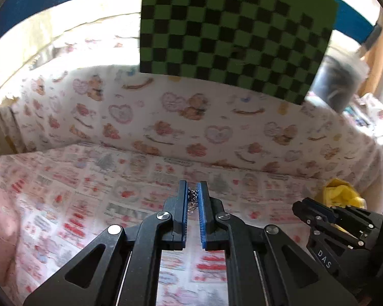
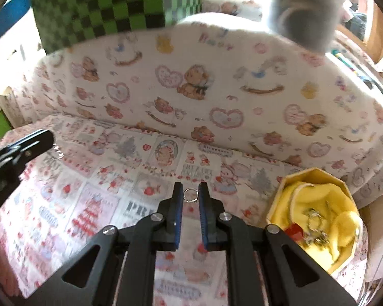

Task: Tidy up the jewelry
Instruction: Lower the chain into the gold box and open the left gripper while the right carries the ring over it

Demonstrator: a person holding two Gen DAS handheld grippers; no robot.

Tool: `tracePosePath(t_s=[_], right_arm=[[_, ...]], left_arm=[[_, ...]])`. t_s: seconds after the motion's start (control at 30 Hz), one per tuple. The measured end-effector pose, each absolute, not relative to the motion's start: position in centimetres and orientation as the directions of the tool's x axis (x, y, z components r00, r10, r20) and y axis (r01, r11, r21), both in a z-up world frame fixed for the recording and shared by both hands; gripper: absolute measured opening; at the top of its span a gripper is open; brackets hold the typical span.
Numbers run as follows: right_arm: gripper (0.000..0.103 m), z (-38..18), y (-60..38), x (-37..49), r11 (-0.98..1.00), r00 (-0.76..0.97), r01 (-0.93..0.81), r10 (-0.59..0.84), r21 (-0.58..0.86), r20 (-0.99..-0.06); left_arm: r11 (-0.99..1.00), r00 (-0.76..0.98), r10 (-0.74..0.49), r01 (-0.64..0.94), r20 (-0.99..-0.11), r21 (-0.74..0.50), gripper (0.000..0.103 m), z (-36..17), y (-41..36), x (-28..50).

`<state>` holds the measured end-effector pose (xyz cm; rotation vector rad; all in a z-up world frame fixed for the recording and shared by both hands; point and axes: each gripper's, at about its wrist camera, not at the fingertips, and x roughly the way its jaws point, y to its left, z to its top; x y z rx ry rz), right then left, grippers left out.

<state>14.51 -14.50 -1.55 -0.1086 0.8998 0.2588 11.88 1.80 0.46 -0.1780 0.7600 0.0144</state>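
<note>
- Left gripper (image 1: pixel 193 191): your jaws are pressed nearly together on a small silvery chain piece (image 1: pixel 193 199), which sits pinched between the blue pads near the tips. It hangs above the printed cloth (image 1: pixel 89 191).
- Right gripper (image 2: pixel 190 191): your jaws are drawn close on a thin metal ring (image 2: pixel 190 194), held between the fingertips, with the ring's loop facing the camera.
- Jewelry box (image 2: pixel 316 176): an octagonal yellow box stands on the cloth to the right of your right gripper, just beside it. Its yellow fabric lining (image 2: pixel 319 199) holds several silvery pieces (image 2: pixel 315 227) and a small red item (image 2: pixel 295 232); individual pieces are too blurred to identify.
- Relative position: in the right wrist view your left gripper appears at the left edge, well apart from the box.
- Background: a cushion (image 2: pixel 191 81) printed with bears and hearts rises behind the cloth, with a green-and-black checkered board (image 1: pixel 229 30) above it.
</note>
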Motion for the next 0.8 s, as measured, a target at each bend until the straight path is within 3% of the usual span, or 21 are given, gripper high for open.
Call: tracePosePath(t_s=[0.07,0.4,0.53,0.8], right_arm=[[0.011,-0.6,-15.4,13.3,0.964,0.623,-0.264,0.185,0.018,-0.761],[0.011,3.3,-22.0,9.1,0.957,0.702,-0.253,0.284,0.144,-0.653],[0.011,4.3,-25.8,7.9,0.954,0.736,-0.216,0.299,0.208,-0.607],[0.011,3.3,-32.4,8.9,0.931,0.762,-0.114,0.306,0.347,-0.571]], left_arm=[[0.981,0.727,-0.086,-0.056,-0.681,-0.184,0.007,0.7,1.5,11.6],[0.996,0.759,-0.054,-0.002,-0.649,-0.086,0.007,1.9,-1.5,10.3],[0.961,0.757,-0.248,0.114,-0.604,-0.253,0.007,4.3,-2.6,8.4],[0.956,0.747,-0.286,0.263,-0.600,-0.129,0.007,7.5,-11.0,8.2]])
